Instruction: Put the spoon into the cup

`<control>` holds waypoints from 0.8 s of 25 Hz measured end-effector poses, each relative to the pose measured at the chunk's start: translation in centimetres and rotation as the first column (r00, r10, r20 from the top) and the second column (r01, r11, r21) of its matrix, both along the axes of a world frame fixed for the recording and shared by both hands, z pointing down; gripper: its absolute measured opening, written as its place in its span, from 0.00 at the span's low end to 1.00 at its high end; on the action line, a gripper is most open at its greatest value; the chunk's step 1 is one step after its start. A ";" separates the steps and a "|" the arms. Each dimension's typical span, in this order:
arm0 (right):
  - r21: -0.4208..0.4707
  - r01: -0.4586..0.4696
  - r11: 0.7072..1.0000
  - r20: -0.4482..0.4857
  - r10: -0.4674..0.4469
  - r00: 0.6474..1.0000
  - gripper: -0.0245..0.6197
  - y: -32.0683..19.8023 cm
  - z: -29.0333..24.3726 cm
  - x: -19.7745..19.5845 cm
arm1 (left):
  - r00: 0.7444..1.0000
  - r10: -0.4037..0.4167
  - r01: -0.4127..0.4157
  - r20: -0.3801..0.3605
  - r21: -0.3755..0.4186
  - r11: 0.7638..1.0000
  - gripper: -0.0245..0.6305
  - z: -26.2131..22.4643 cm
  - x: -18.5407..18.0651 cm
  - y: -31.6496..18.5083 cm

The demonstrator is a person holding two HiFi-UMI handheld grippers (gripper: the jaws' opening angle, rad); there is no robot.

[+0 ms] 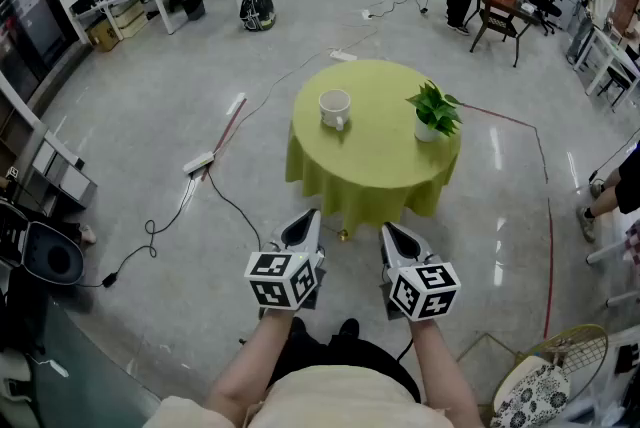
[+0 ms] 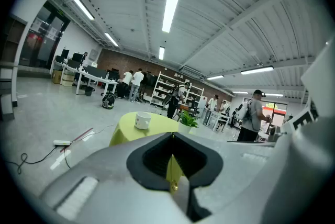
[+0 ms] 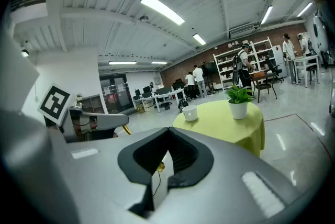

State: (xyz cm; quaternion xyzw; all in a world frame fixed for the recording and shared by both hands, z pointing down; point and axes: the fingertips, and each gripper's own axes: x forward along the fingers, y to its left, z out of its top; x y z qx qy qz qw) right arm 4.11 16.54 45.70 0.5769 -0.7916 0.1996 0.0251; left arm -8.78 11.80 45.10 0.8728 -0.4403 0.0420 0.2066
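A person stands facing a small round table [image 1: 375, 166] draped in a yellow-green cloth, in a large open workshop. On the table, toward its far left, stands a white ceramic cup with a handle [image 1: 335, 108]. A small green potted plant in a white pot [image 1: 433, 113] stands toward the far right, well apart from the cup.

The person holds a grey two-jaw tool in each hand, low and close to the body, short of the table's near edge. The left tool [image 1: 303, 222] has its jaws closed together with nothing between them. The right tool [image 1: 400, 236] likewise shows its jaw tips meeting and holds nothing.

No spoon can be seen in any view, on the table or in either tool, so which way it lies cannot be told. The cup lies ahead of both tools and beyond the table's near edge. It sits closer in line with the left tool, so the left hand looks the nearer.
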 end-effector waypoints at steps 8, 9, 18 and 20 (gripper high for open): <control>-0.020 0.013 1.000 0.004 -0.013 1.000 0.04 0.6 0.7 1.1 | 1.000 -0.008 0.008 0.018 0.004 1.000 0.04 -0.3 0.9 0.4; -0.024 0.016 1.000 0.010 -0.016 1.000 0.04 0.8 0.9 1.2 | 1.000 -0.011 0.011 0.020 0.003 1.000 0.04 -0.2 0.9 0.5; -0.014 0.003 1.000 0.045 -0.002 0.999 0.04 0.5 1.0 2.1 | 0.999 -0.024 0.024 0.022 0.013 1.000 0.04 -0.6 0.8 -0.1; -0.017 -0.003 1.000 0.049 0.004 0.999 0.04 0.2 1.0 2.4 | 0.999 -0.027 0.027 0.020 0.010 1.000 0.04 -0.6 0.9 -0.5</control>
